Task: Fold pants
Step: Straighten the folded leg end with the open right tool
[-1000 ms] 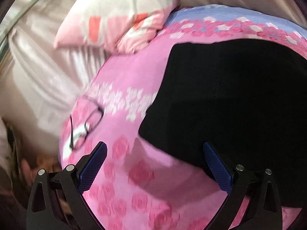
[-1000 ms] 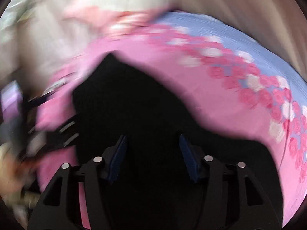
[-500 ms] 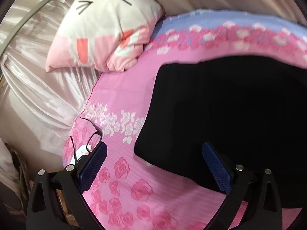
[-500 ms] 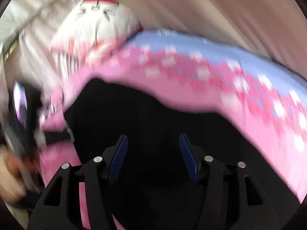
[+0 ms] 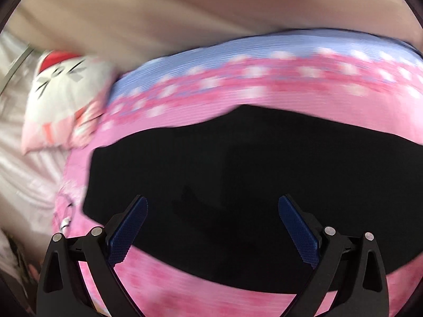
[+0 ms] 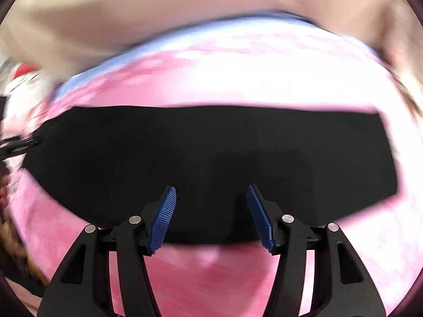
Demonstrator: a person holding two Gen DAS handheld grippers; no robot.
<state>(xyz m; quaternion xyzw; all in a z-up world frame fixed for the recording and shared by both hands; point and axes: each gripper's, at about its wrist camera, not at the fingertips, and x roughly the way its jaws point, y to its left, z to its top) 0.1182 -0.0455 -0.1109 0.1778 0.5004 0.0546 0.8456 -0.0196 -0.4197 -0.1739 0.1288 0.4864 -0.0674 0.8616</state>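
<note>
Black pants (image 5: 238,174) lie flat as a long band on a pink rose-print bedsheet (image 5: 201,293). In the left wrist view my left gripper (image 5: 211,206) hangs over their near left part, jaws wide apart and empty. The right wrist view shows the same pants (image 6: 211,145) stretched across the picture, with their squared right end at the far right. Above their near edge my right gripper (image 6: 211,195) stands open, with nothing between its blue pads (image 6: 165,219). Both views are blurred by motion.
A cat-face pillow (image 5: 63,97) lies at the sheet's far left corner beside pale satin fabric (image 5: 23,174). A beige curtain (image 5: 185,8) hangs behind the bed. The sheet (image 6: 238,79) has a blue band (image 5: 238,50) along its far edge. Eyeglasses (image 5: 64,219) lie near the left edge.
Both views have swung right along the bed. The pillow slid to the left edge, and the pants now spread across both pictures. Neither gripper has changed its opening.
</note>
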